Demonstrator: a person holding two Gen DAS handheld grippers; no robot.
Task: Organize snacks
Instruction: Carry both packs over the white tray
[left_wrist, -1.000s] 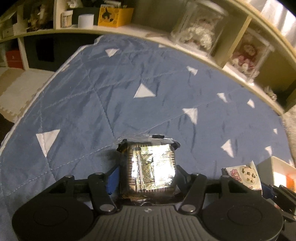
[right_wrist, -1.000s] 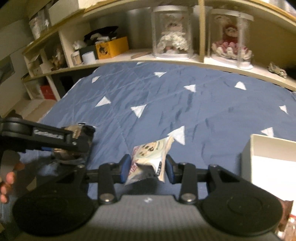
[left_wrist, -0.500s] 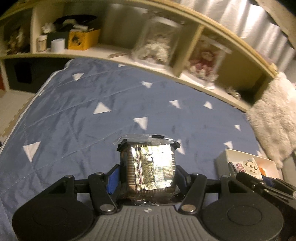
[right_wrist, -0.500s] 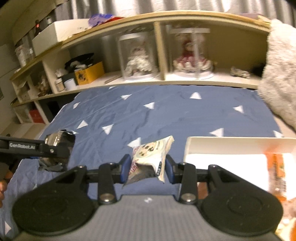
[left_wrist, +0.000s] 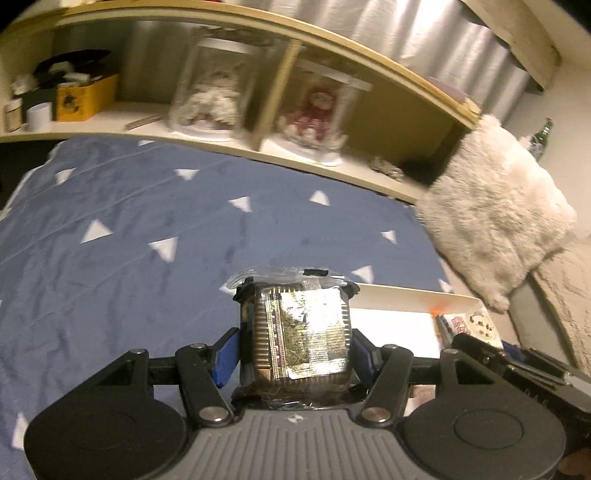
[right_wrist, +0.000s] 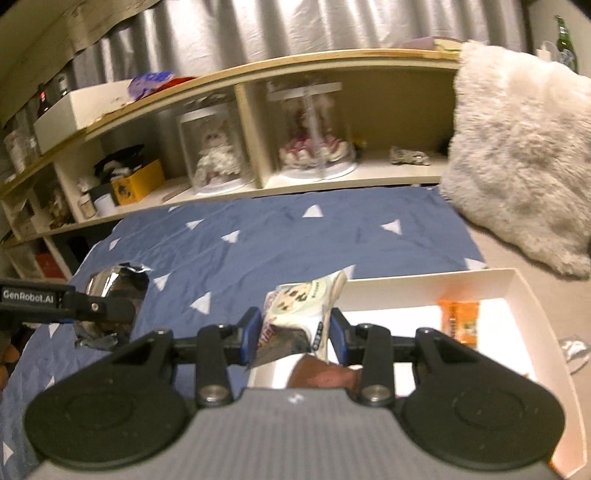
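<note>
A foil pack (left_wrist: 301, 334) is clamped in the left gripper's (left_wrist: 295, 354) jaws, a soft pouch (right_wrist: 301, 314) in the right gripper's (right_wrist: 293, 332); both are judged light, crushable, best held mid-body.

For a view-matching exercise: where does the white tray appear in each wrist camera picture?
Left wrist: white tray at lower right, behind the held foil-wrapped snack.
Right wrist: white tray at lower right, behind the held cookie packet.
Shared landmark: fluffy white cushion.
</note>
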